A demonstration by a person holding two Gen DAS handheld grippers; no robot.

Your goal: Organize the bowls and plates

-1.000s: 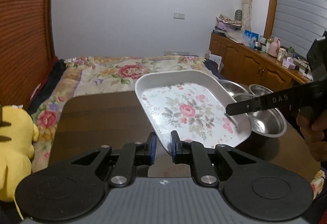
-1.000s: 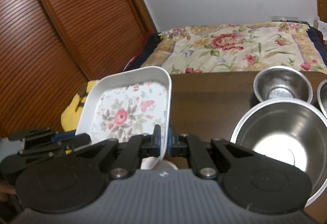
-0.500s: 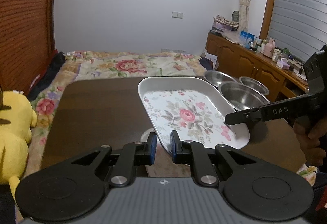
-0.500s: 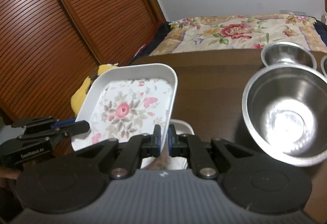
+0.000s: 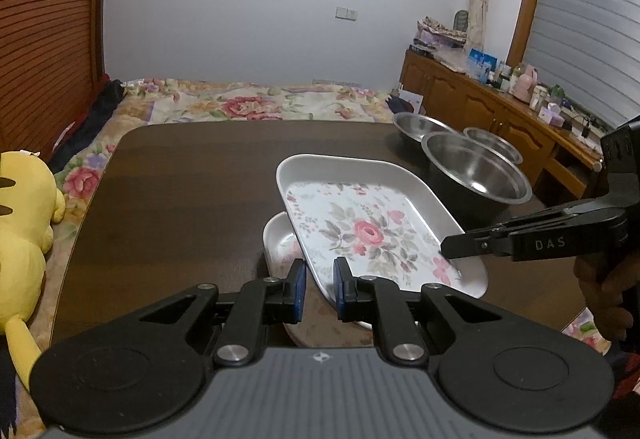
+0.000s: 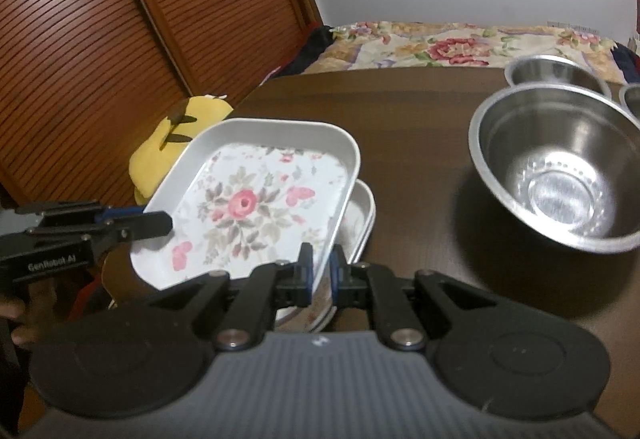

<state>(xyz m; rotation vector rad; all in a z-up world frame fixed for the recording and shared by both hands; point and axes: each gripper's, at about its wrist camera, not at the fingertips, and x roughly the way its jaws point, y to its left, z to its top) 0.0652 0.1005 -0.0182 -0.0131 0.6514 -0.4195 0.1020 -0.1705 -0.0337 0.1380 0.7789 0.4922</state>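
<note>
A white rectangular floral plate (image 5: 372, 223) is held level just above a second white floral plate (image 5: 280, 243) on the dark wooden table (image 5: 180, 179). My left gripper (image 5: 319, 289) is shut on the upper plate's near edge. My right gripper (image 6: 321, 271) is shut on the opposite edge of the same plate (image 6: 256, 199), and shows in the left wrist view (image 5: 448, 249) at the plate's right corner. The lower plate (image 6: 362, 215) peeks out at the right.
Three steel bowls stand at the table's far right: a large one (image 5: 476, 167) (image 6: 560, 167) and two smaller ones (image 5: 420, 125) (image 5: 494, 145) behind it. A yellow plush toy (image 5: 20, 231) lies left of the table. A bed (image 5: 248, 107) is beyond, wooden cabinets (image 5: 480, 107) at right.
Both grippers have lowered the floral plate from a raised tilt down toward the second plate on the table. The grip has not changed.
</note>
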